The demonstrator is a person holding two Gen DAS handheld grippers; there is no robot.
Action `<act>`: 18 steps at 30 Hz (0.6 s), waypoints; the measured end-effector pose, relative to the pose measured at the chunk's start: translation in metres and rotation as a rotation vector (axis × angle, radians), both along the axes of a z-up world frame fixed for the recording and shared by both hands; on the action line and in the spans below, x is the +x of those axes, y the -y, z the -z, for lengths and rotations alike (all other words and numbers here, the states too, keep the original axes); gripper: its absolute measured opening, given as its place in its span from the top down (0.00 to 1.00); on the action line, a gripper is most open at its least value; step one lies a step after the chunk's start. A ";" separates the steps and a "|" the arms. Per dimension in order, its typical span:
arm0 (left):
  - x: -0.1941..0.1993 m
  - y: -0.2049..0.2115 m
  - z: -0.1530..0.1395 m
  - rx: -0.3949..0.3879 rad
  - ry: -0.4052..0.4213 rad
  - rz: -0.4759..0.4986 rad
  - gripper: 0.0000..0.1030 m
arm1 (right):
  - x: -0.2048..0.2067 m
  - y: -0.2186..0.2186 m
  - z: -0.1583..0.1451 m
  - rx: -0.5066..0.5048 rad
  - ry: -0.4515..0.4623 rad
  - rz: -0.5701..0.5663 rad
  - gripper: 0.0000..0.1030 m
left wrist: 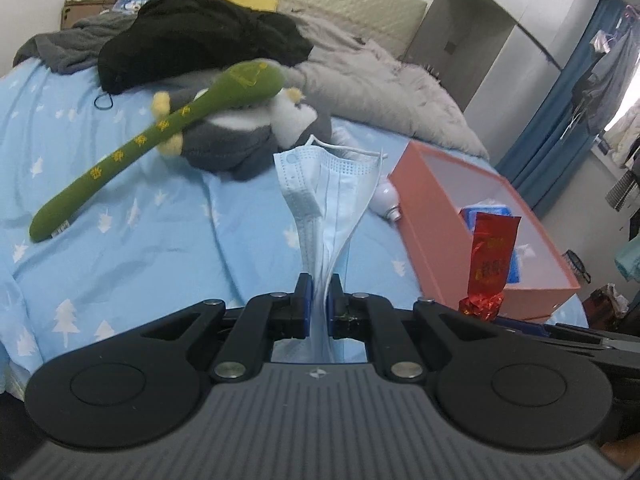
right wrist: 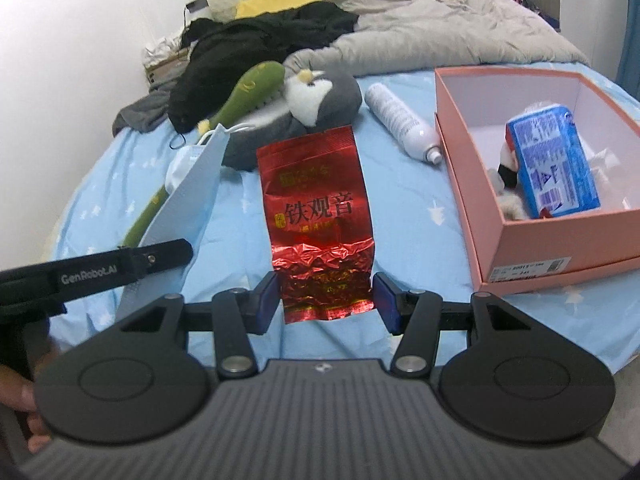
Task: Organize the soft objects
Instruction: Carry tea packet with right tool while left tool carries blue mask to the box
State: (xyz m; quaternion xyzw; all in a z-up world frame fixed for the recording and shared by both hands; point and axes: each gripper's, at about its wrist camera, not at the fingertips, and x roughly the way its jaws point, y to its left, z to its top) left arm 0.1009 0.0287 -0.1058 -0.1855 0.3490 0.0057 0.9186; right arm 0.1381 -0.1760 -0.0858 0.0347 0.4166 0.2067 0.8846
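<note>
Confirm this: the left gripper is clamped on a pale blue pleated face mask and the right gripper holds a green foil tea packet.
One error: the foil tea packet in the right gripper is red, not green, as the right wrist view shows. The left gripper does clamp the pale blue pleated face mask.

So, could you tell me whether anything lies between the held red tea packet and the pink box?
Nothing visible does. The right claw holds the red tea packet above bare blue sheet; the pink box stands open, and the white bottle lies farther back.

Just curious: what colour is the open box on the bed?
Salmon pink box, white inside; clearest in the right wrist view.
</note>
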 end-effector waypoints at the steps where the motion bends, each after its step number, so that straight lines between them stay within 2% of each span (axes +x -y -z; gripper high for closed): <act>1: -0.001 0.002 -0.003 0.000 0.008 0.003 0.91 | -0.001 0.001 -0.003 0.002 0.007 0.005 0.47; 18: 0.004 0.060 -0.030 0.007 0.071 0.135 0.91 | -0.020 0.045 -0.032 0.021 0.074 0.105 0.47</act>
